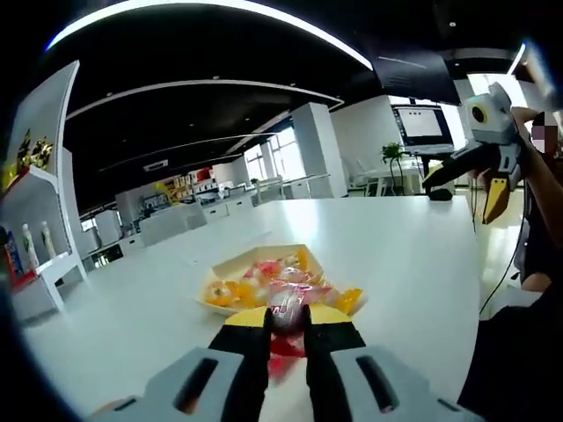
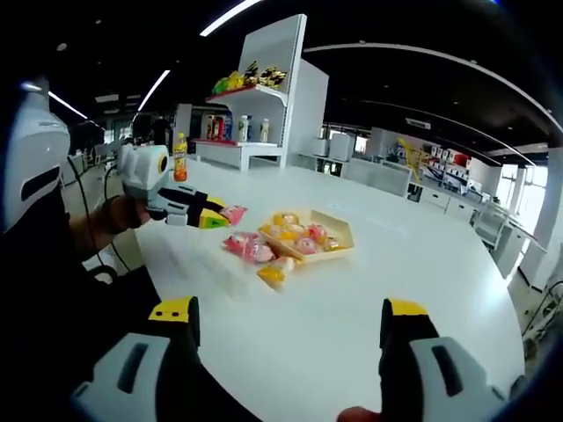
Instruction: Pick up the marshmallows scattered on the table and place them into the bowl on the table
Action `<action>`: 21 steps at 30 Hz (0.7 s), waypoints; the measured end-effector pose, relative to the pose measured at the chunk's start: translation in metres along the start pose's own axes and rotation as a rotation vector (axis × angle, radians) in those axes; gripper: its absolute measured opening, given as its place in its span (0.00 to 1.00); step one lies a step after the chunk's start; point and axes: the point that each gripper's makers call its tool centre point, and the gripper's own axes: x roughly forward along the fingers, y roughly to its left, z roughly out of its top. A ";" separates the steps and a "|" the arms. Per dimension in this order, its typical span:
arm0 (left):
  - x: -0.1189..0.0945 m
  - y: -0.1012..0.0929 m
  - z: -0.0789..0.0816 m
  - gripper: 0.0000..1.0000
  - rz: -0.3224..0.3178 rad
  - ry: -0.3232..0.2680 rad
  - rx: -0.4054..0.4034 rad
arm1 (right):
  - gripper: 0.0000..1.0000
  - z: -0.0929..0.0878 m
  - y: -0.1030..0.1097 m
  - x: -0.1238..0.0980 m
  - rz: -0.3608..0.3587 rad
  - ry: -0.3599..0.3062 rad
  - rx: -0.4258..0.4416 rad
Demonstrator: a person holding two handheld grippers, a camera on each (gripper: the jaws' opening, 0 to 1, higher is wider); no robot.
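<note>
A shallow cream bowl (image 1: 230, 262) on the white table holds several wrapped marshmallows in pink, orange and yellow. My left gripper (image 1: 287, 322) is shut on a pink-wrapped marshmallow (image 1: 286, 303), just short of the bowl's near rim. In the right gripper view the same left gripper (image 2: 214, 218) holds that marshmallow (image 2: 234, 214) to the left of the bowl (image 2: 348, 234). Loose pink marshmallows (image 2: 249, 246) and a yellow one (image 2: 274, 272) lie beside the bowl. My right gripper (image 2: 290, 313) is open and holds nothing, well back from the bowl. It also hangs raised at the far right (image 1: 489, 176).
The wide white table (image 2: 396, 290) has bare room around the bowl. A white shelf (image 2: 264, 97) with bottles and snacks stands beyond the table. A person's arm (image 2: 92, 229) holds the left gripper. Desks and a monitor (image 1: 422, 123) fill the background.
</note>
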 end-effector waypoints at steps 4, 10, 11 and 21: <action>0.003 0.004 0.004 0.14 0.003 -0.002 0.007 | 0.81 0.000 -0.001 -0.001 -0.004 0.001 -0.006; 0.008 0.011 0.012 0.14 0.004 -0.005 0.020 | 0.81 0.000 -0.002 -0.003 -0.009 0.001 0.000; 0.008 0.012 0.012 0.14 0.004 -0.003 0.022 | 0.81 0.000 -0.003 -0.003 -0.011 0.001 0.001; 0.014 0.024 0.029 0.14 -0.042 -0.044 -0.064 | 0.81 -0.001 -0.005 -0.003 -0.015 0.003 0.006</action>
